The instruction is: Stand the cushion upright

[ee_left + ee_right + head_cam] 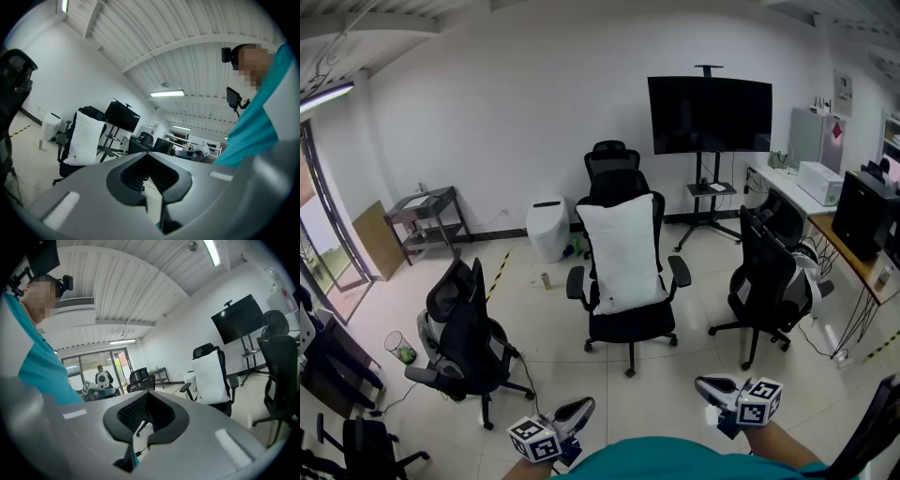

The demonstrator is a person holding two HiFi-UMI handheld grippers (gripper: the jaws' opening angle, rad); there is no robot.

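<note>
Both tongs, left gripper (580,409) and right gripper (712,384), are closed on nothing.
We see the cushion (622,253) upright against the chair (630,324) back, well apart.

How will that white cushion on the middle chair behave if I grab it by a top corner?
Probably soft and light: the cushion looks plump and sags at the bottom, so it may fold. The chair has wheels, so a push may roll it.
</note>
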